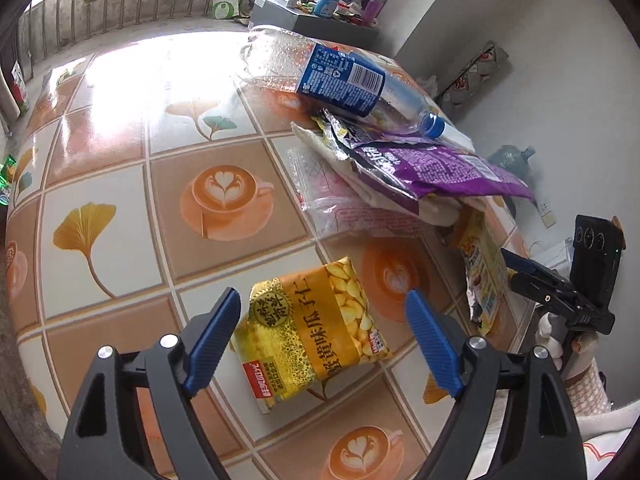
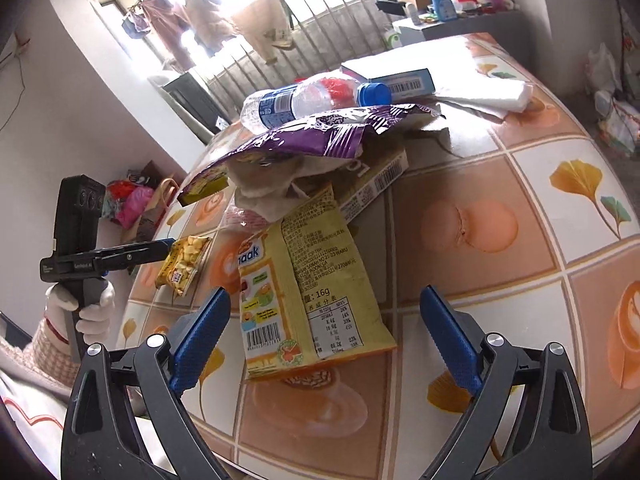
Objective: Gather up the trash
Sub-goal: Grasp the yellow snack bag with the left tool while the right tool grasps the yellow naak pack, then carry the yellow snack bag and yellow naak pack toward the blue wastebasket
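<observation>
A yellow seed packet (image 1: 316, 336) lies flat on the patterned table (image 1: 120, 240), between the fingers of my left gripper (image 1: 322, 296). The gripper is open and its blue pads stand clear of the packet on both sides. My right gripper (image 2: 326, 293) is open too, around the lower end of a pale yellow snack wrapper (image 2: 308, 280) that leans out of the trash pile. In the right wrist view the left gripper (image 2: 160, 246) points at the seed packet (image 2: 184, 264). The pile holds a plastic bottle (image 1: 352, 80), a purple bag (image 1: 440, 168) and crumpled white paper (image 2: 260, 188).
A flat carton (image 2: 376, 184) lies under the pile, with a clear zip bag (image 1: 328, 196) beside it. A blue-edged box (image 2: 396, 76) and folded white tissue (image 2: 488, 96) sit farther back. The table edge drops off near the right gripper (image 1: 516, 264). A gloved hand (image 2: 92, 308) holds the left tool.
</observation>
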Demonstrator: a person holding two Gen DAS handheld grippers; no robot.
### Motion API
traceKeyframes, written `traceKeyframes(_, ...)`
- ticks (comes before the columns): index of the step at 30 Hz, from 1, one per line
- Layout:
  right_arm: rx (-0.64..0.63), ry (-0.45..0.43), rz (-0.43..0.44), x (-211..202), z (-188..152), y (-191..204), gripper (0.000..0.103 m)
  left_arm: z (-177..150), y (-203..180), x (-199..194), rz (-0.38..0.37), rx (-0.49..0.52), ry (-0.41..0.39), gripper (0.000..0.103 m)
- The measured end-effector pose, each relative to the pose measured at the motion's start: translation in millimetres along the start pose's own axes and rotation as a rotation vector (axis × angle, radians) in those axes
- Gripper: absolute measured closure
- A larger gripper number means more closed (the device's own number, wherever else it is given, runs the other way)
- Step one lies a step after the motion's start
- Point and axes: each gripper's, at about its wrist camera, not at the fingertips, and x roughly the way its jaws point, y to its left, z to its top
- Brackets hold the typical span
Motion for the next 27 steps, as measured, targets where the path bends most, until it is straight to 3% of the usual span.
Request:
traceKeyframes(5, -0.041, 0.001, -0.049, 4.8, 0.4, 6.7, 0.02, -7.7, -9.9, 10.4, 0.068, 0.041, 0.008, 0.021)
traceKeyframes(10, -0.096, 0.009, -0.124, 10.4, 0.0, 15.2, 0.03, -16.9, -28.5, 16.1, 0.17, 0.16, 0.01, 0.021)
traceKeyframes(15, -0.125, 0.018, -0.178, 9.8, -1.8, 16.4, 0.047, -25.4, -42.0, 20.7, 0.203, 0.215, 0.009, 0.021)
traceKeyframes(21, -0.109, 0.019, -0.202, 8.5, -2.7, 12.9, 0.068, -24.3, -48.0, 21.6, 0.199, 0.225, -0.001, 0.029)
traceKeyframes(27, -0.039, 0.018, -0.154, 1.8, -5.0, 4.9, 0.082, -21.3, -47.5, 13.2, 0.183, 0.219, -0.023, 0.055)
